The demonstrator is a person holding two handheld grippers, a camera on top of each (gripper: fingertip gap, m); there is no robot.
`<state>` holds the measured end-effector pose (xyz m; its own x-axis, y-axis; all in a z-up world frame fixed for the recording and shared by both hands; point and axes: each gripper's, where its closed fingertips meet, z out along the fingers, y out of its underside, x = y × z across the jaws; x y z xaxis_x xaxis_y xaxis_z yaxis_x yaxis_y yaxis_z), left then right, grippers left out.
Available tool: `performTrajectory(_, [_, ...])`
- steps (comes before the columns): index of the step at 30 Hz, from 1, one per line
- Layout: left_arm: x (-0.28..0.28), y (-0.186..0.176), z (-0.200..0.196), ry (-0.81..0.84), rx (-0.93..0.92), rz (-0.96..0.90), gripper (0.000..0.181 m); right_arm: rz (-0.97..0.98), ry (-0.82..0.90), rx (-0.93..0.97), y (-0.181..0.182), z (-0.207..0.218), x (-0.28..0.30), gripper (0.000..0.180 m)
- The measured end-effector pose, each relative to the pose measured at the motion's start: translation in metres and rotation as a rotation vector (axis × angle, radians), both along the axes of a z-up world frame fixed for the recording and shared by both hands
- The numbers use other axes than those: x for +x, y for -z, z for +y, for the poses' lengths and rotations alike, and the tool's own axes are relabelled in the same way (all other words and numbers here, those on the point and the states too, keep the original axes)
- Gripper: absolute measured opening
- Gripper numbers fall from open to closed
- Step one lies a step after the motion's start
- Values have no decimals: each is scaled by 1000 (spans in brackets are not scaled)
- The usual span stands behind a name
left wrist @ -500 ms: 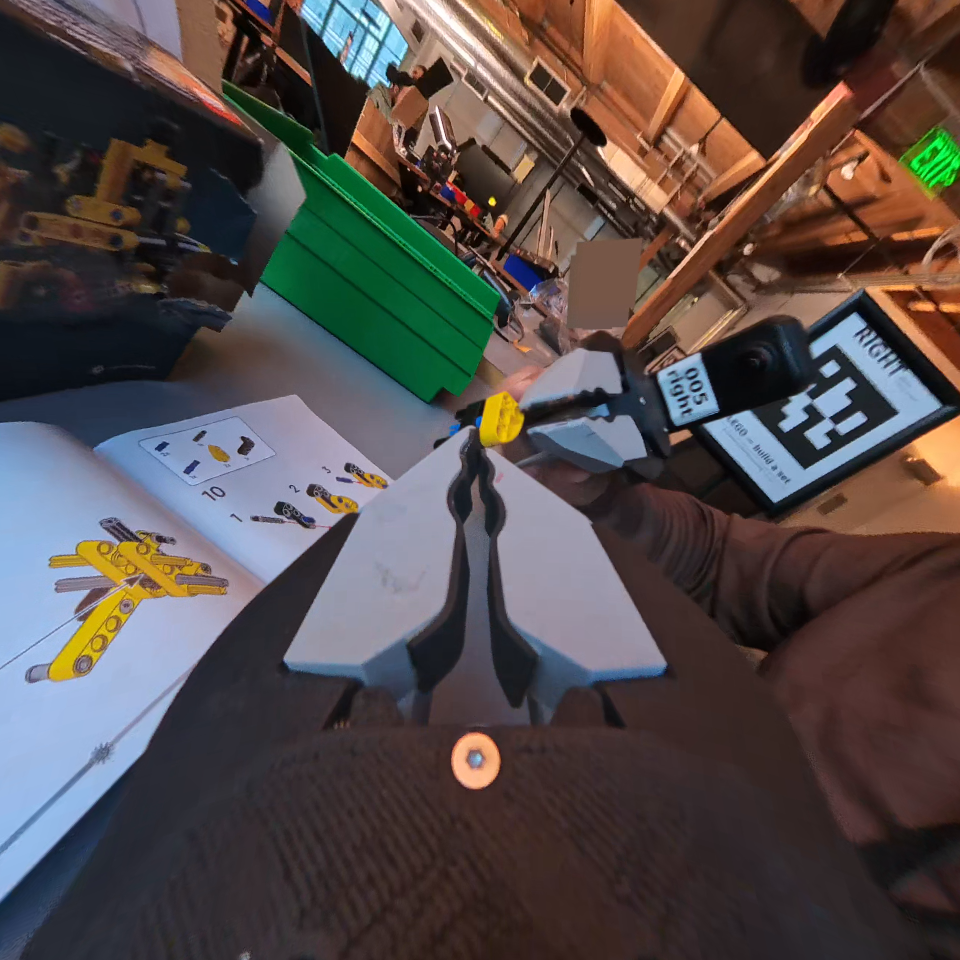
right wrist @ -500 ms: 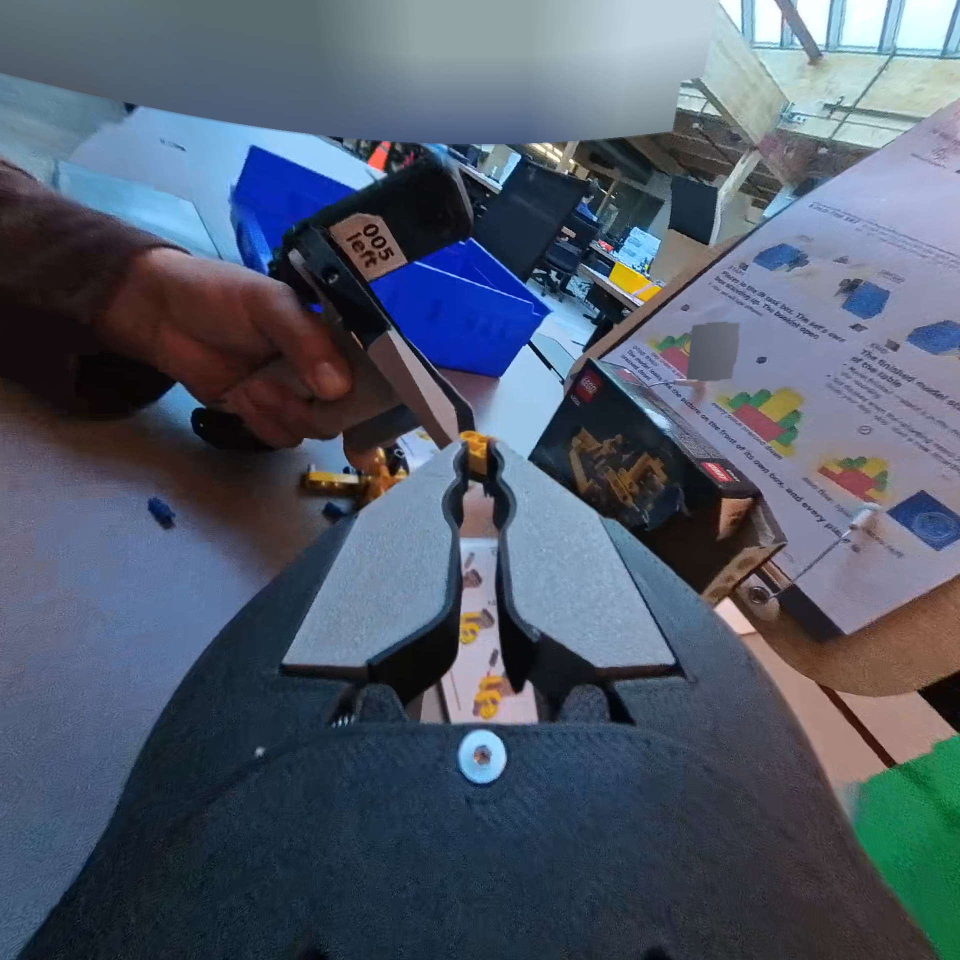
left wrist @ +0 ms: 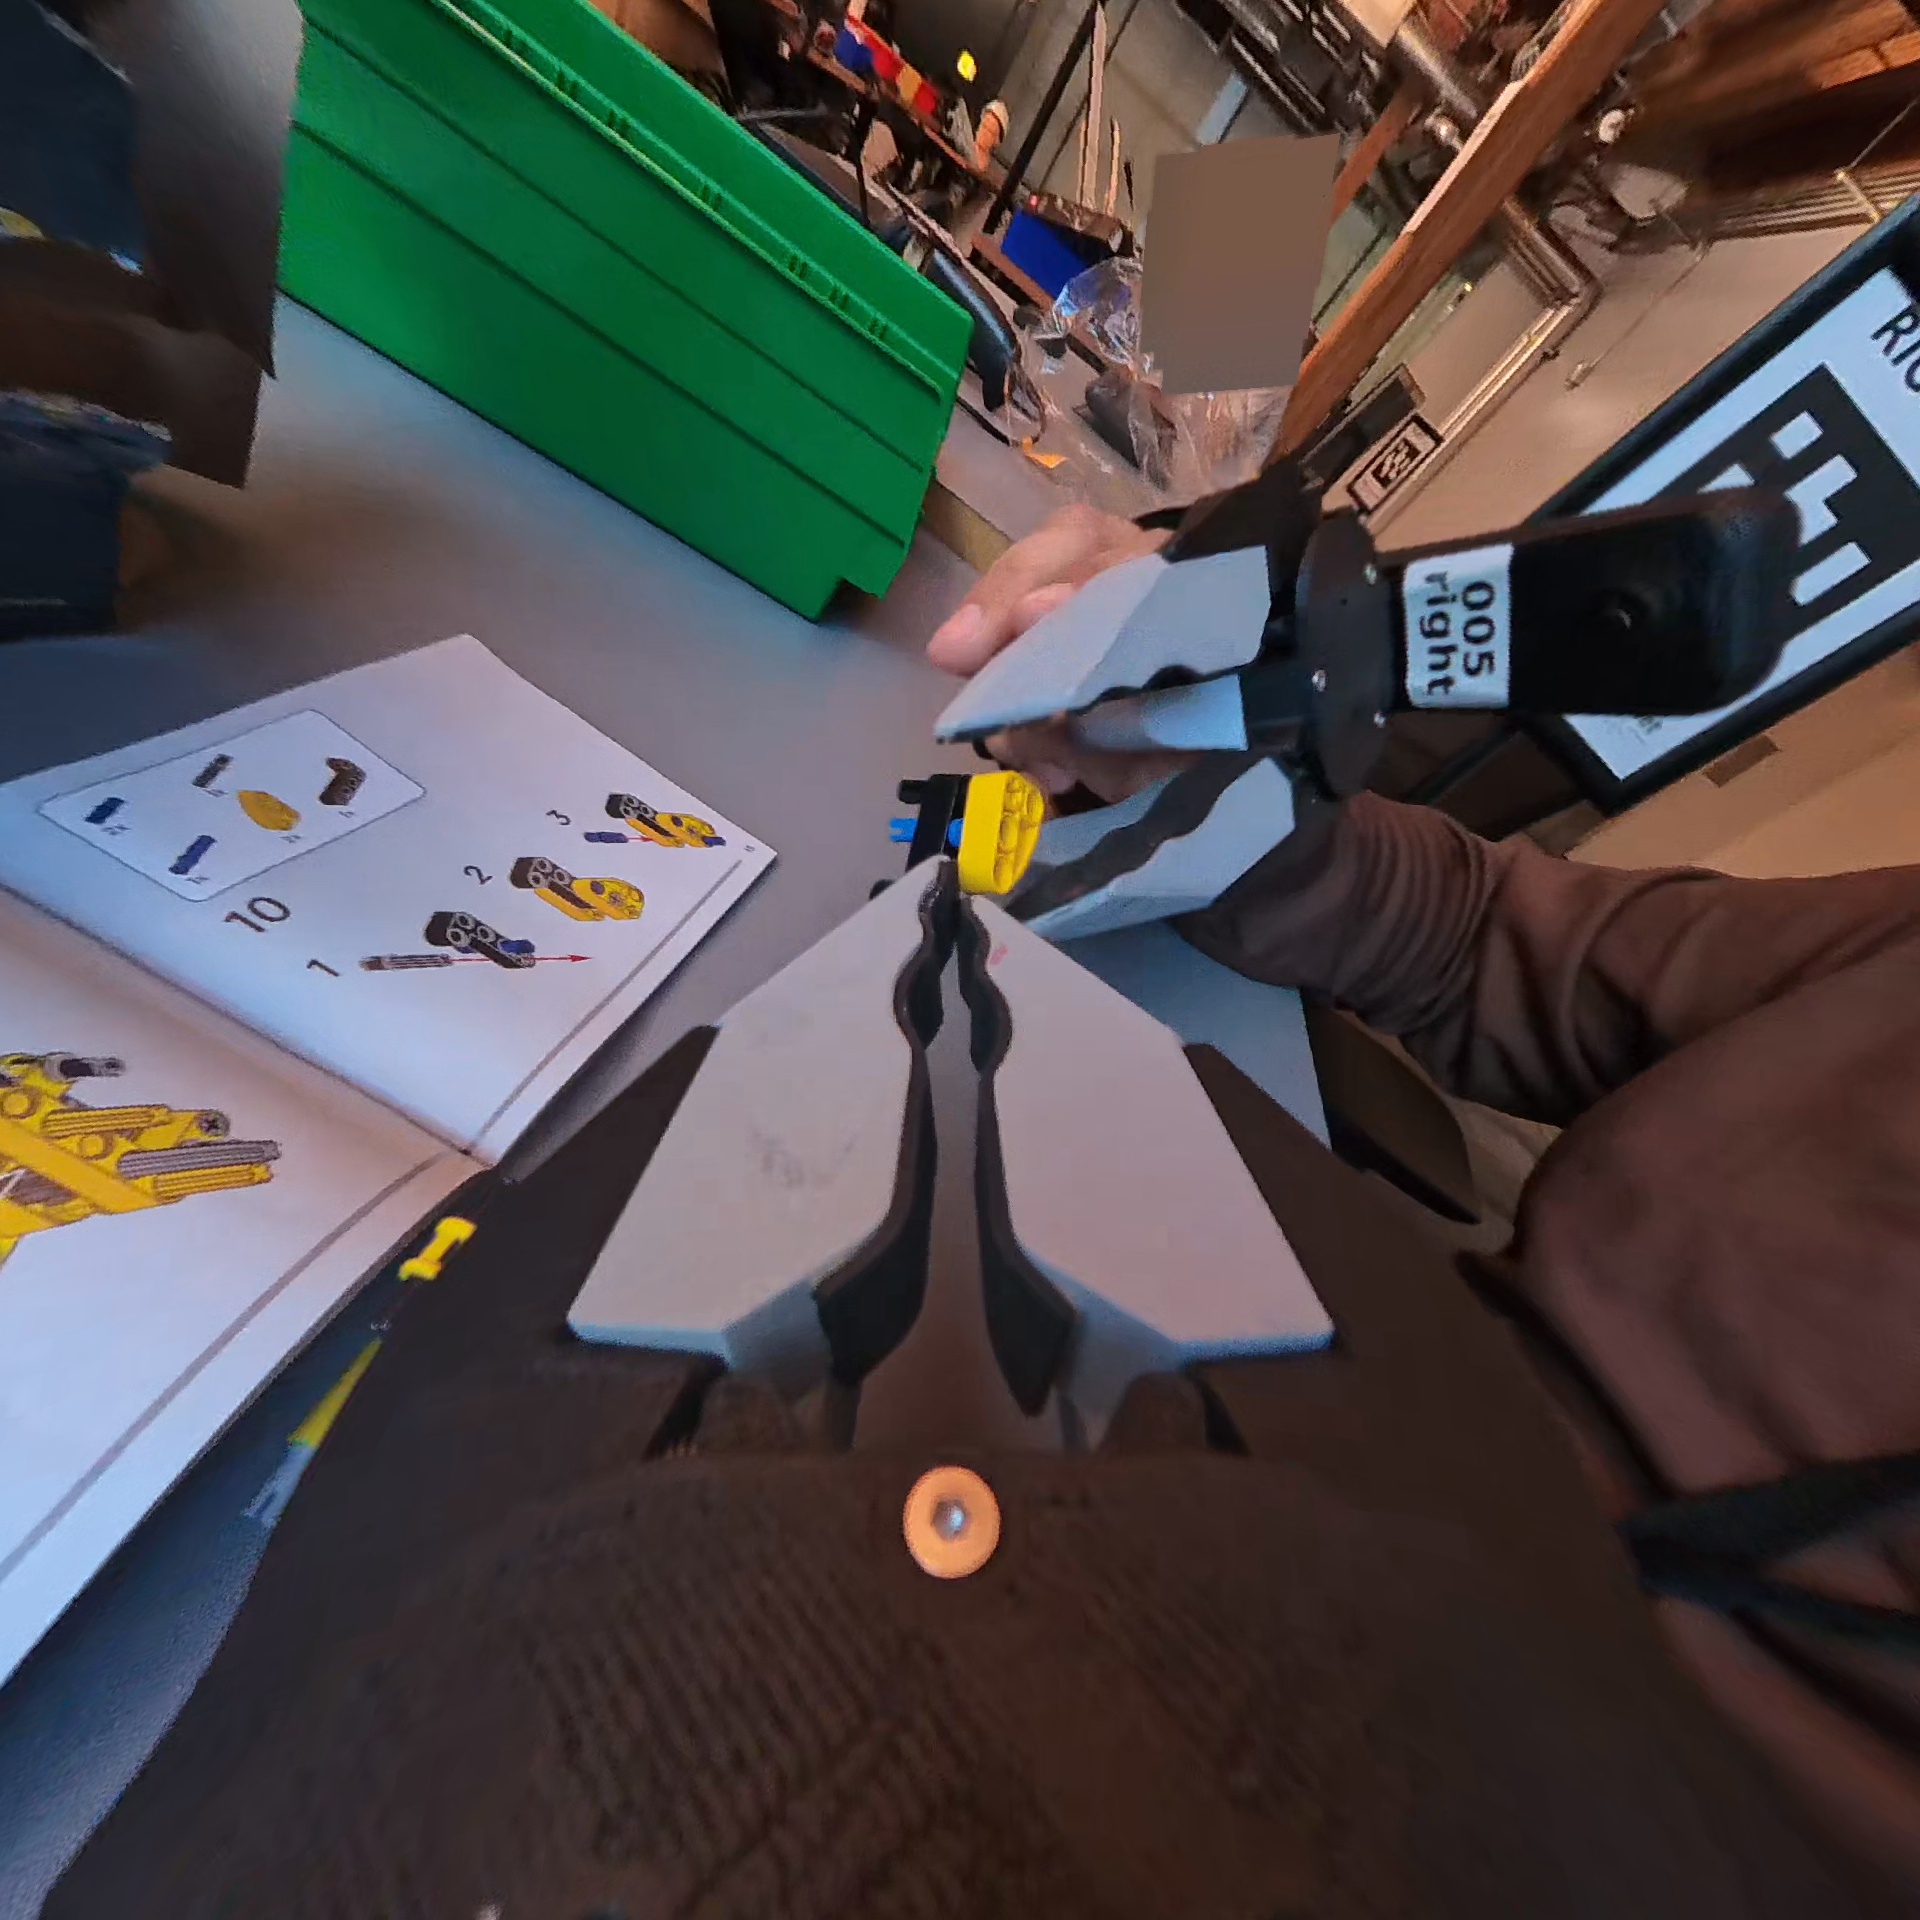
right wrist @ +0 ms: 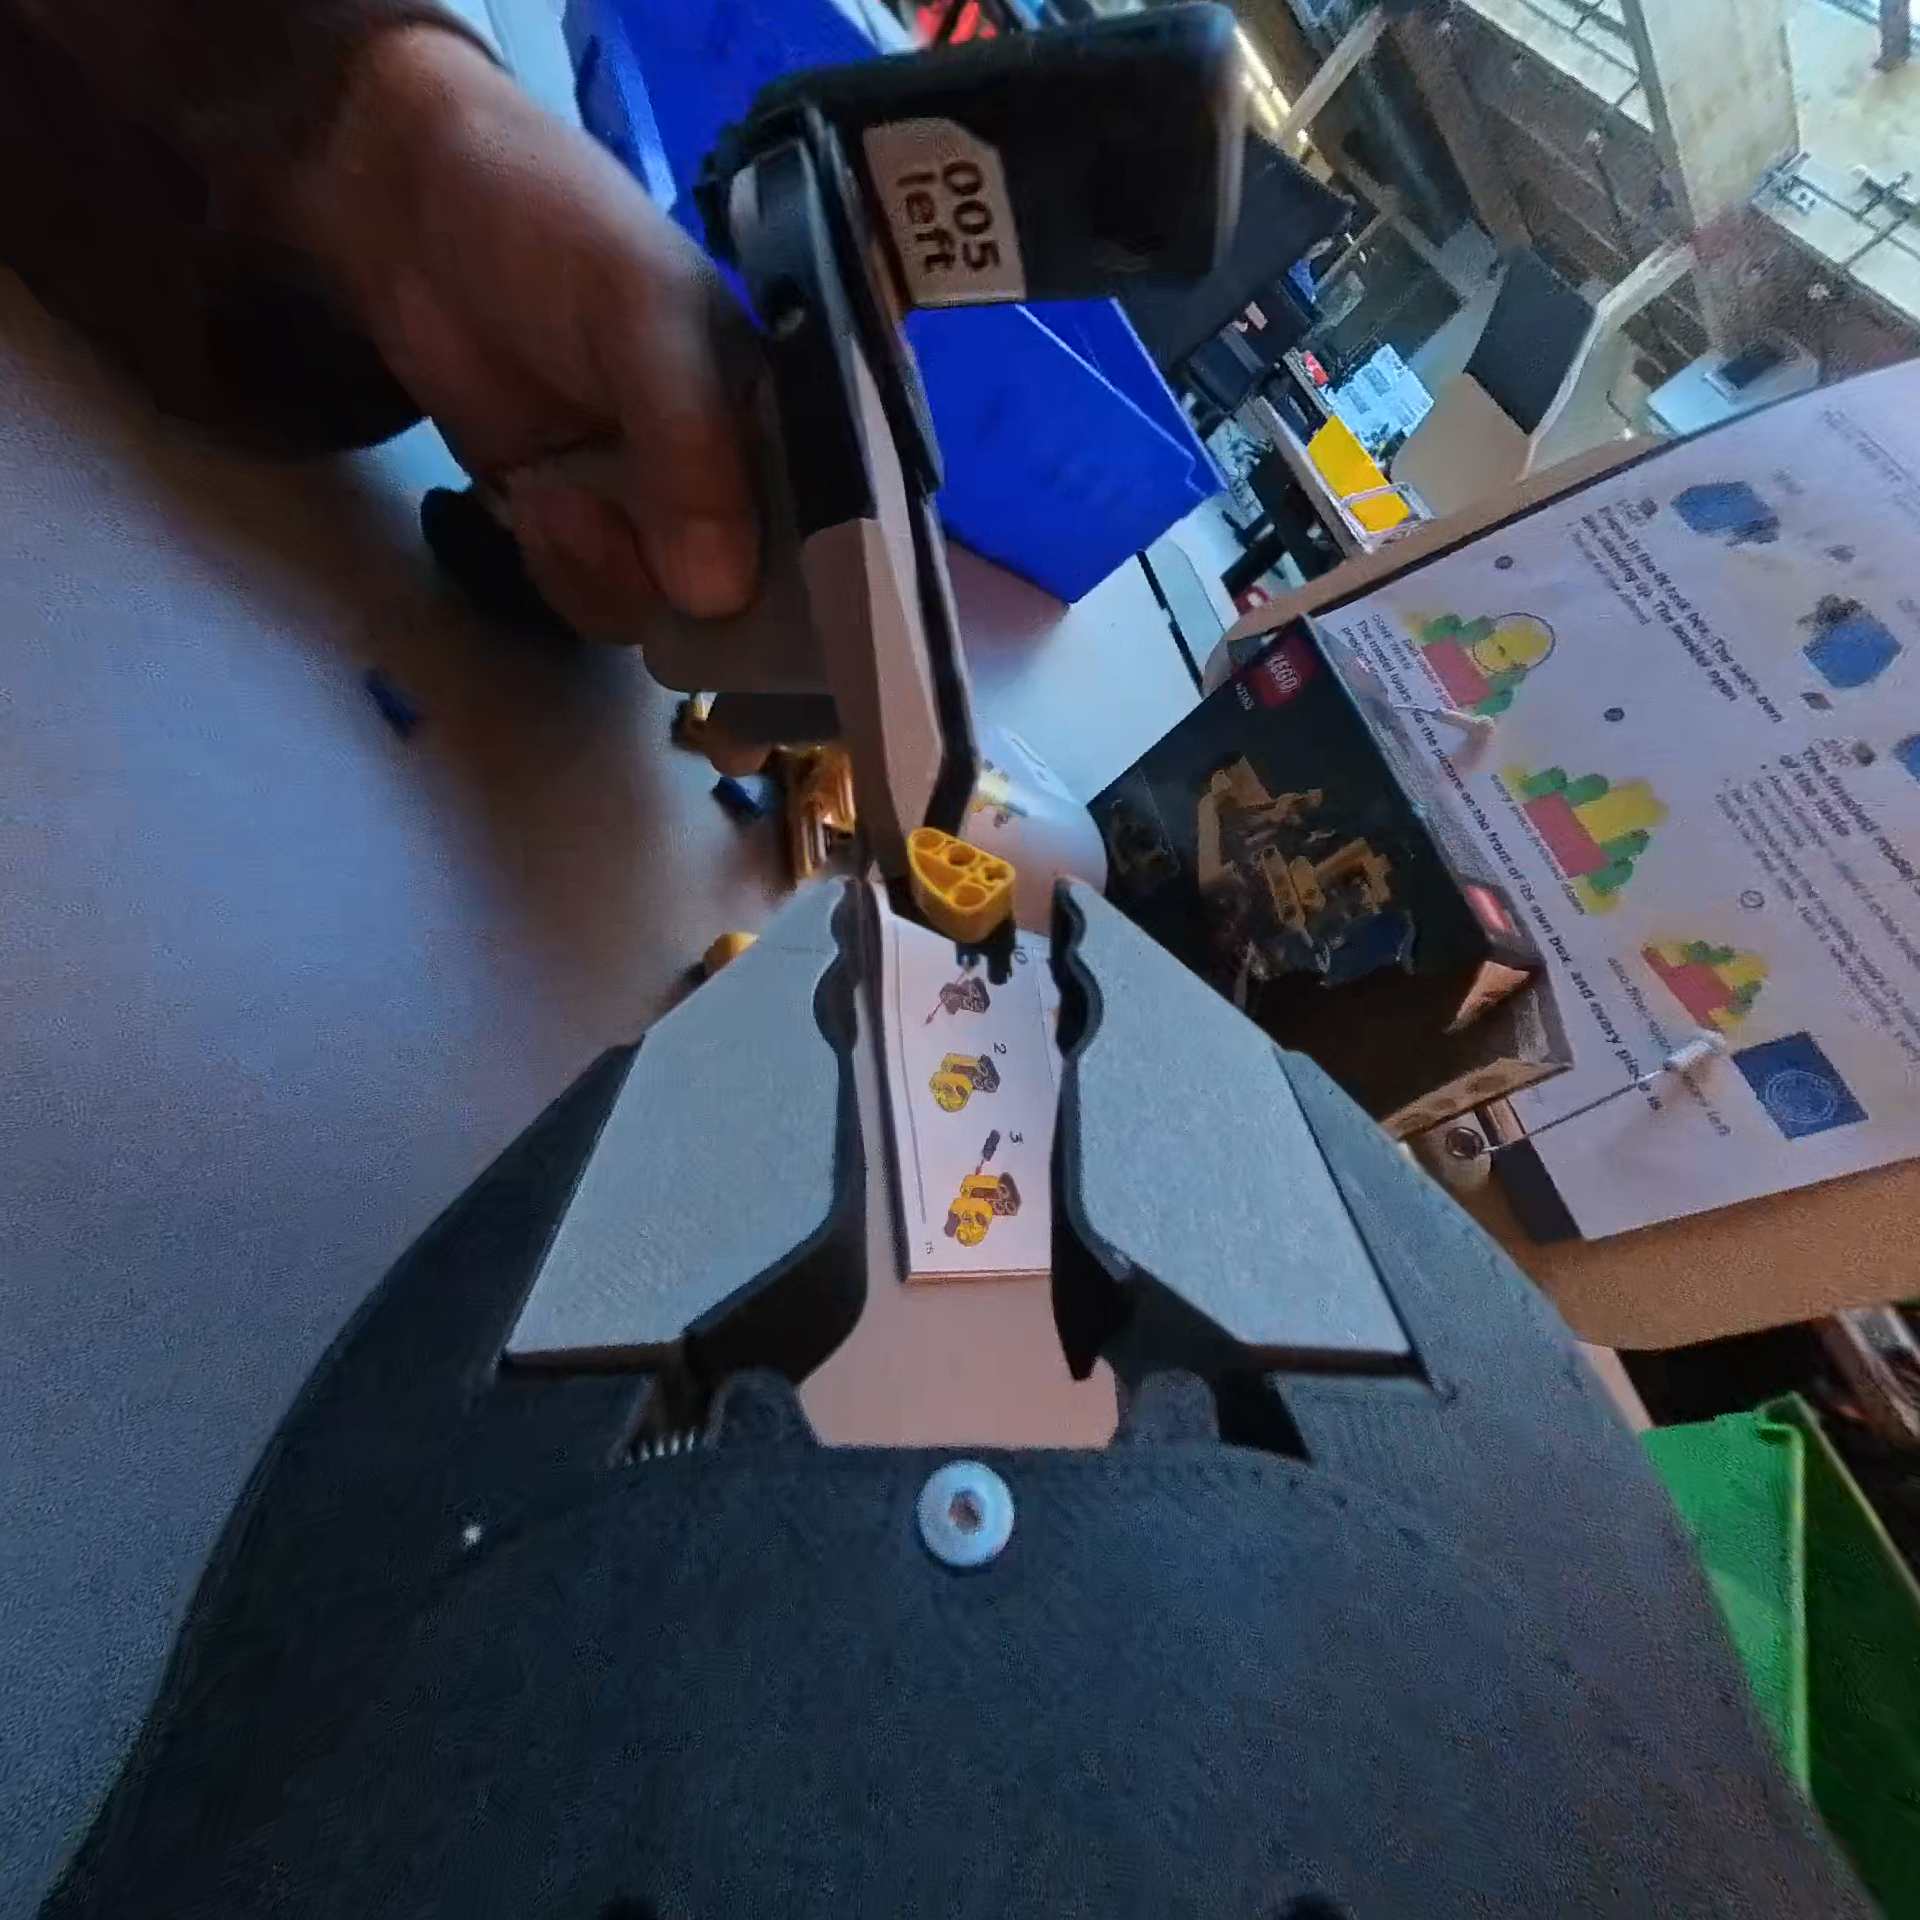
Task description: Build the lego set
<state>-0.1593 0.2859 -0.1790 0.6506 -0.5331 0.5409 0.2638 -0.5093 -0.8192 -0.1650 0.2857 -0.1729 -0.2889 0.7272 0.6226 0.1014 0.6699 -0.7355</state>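
My left gripper (left wrist: 951, 896) is shut on a small lego assembly: a yellow rounded-triangle piece (left wrist: 1000, 831) joined to a black piece (left wrist: 928, 800) with blue pins. It holds the assembly in the air above the grey table (left wrist: 623, 644). My right gripper (right wrist: 956, 902) is open, with its fingers on either side of the yellow piece (right wrist: 958, 868) and not clamping it. The left gripper's fingertips (right wrist: 914, 821) come down onto the piece from above. In the left wrist view the right gripper (left wrist: 982, 821) reaches in from the right, held by a hand.
An open instruction booklet (left wrist: 364, 935) lies on the table at left with a loose yellow pin (left wrist: 436, 1247) on it. Behind stand a green bin (left wrist: 623, 312), a blue bin (right wrist: 1039, 436), the lego box (right wrist: 1320, 862) and a printed board (right wrist: 1714, 831). Loose pieces (right wrist: 810, 800) lie on the table. Only a small space, under 4 cm, lies between the two pairs of fingers.
My right gripper has opened and let go of the yellow piece. The left gripper still holds the assembly. Both grippers have dropped closer to the booklet.
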Motion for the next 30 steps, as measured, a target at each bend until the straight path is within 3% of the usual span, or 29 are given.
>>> performTrajectory(6, [1,5,-1,11,-12,44,0,-49,42,79,15,4,-7,16])
performTrajectory(12, [-6,-4,1,-19,46,76,0,-81,29,-251,11,6,-13,14])
performTrajectory(18, [-7,-10,0,-21,110,150,3,-186,0,-725,6,13,-16,14])
performTrajectory(22, [-9,-3,4,-36,82,174,9,-241,-114,-1064,-7,8,-14,14])
performTrajectory(30, [-4,-8,5,-40,112,167,16,-326,-135,-1196,0,2,-16,14])
